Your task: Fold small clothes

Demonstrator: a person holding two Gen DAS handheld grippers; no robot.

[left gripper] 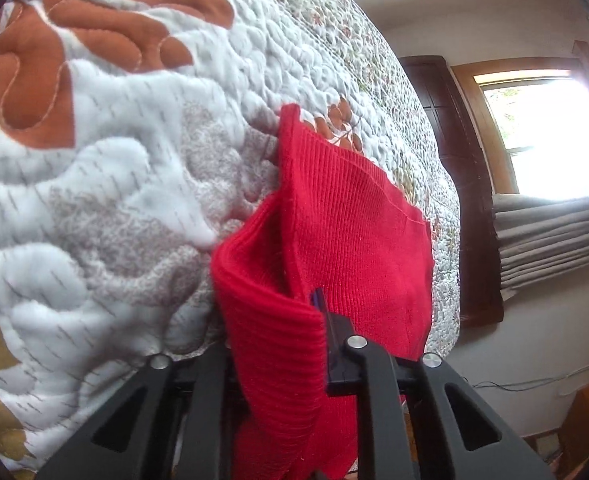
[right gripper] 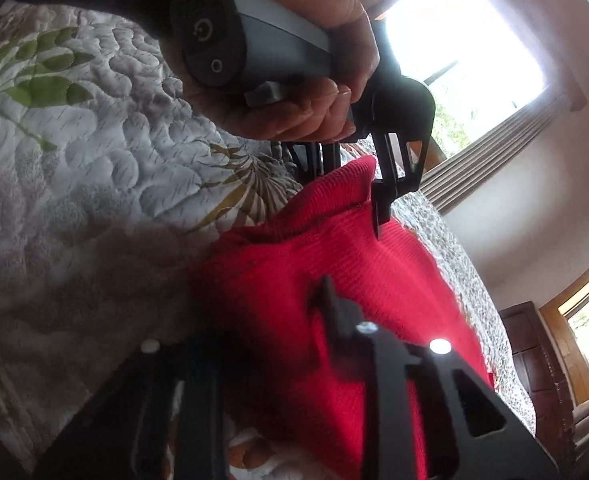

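Red knit point(left gripper: 334, 216) pinched by both tools; only R view shows hand point(right gripper: 294, 92).

Red ribbed knit cloth point(left gripper: 354, 220) is lying matt on a puffy stitched quilt point(left gripper: 114, 200); matt black plastic left gripper point(left gripper: 278, 344) is showing shiny metal screws

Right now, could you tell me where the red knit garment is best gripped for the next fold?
Probably by its free far corner, coming from the quilt side: that edge stands loose, while the left tongs already pinch the bunched near edge.
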